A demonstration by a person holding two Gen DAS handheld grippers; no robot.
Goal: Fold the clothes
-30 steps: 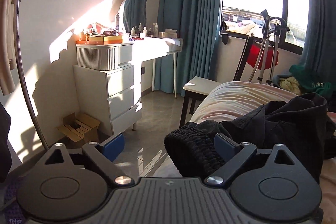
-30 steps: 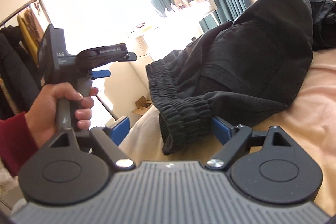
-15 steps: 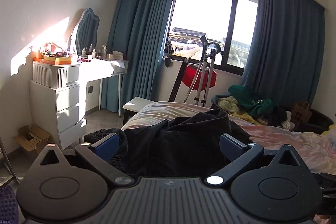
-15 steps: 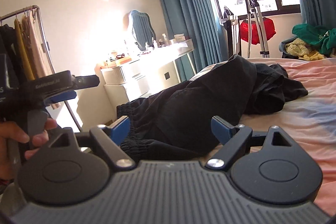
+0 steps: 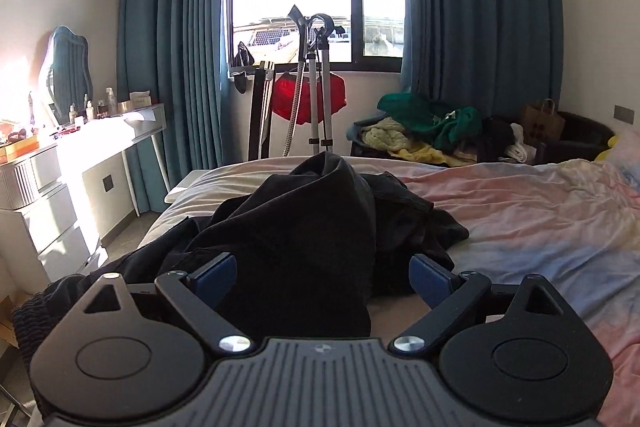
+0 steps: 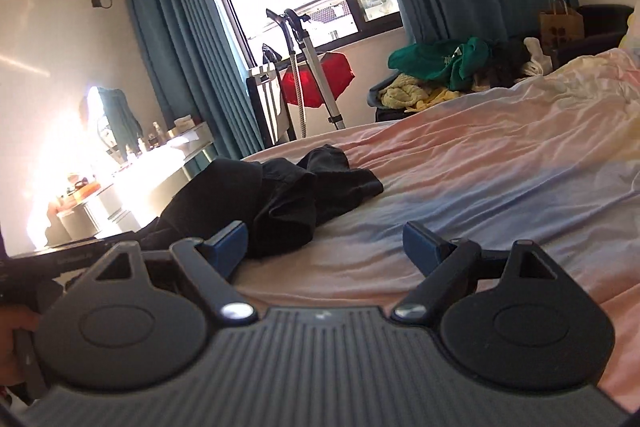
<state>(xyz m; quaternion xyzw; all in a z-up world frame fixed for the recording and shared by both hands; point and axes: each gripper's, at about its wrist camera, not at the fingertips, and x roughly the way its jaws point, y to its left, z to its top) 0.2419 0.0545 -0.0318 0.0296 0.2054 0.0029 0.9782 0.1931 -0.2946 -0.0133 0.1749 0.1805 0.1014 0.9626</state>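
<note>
Black garment crumpled on bed; both grippers' fingers spread wide, empty

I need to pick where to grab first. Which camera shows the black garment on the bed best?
The left wrist view: the black garment fills the centre, folds visible, between the open left gripper. The right wrist view shows only its far crumpled end, off to the left of the open right gripper.

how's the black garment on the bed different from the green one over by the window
The black garment lies crumpled on the bed, alone, right before the open left gripper; the green garment is off the bed, heaped with yellow clothes near the curtain. The black one looks heavier, with a ribbed elastic cuff. Both are unfolded.
</note>
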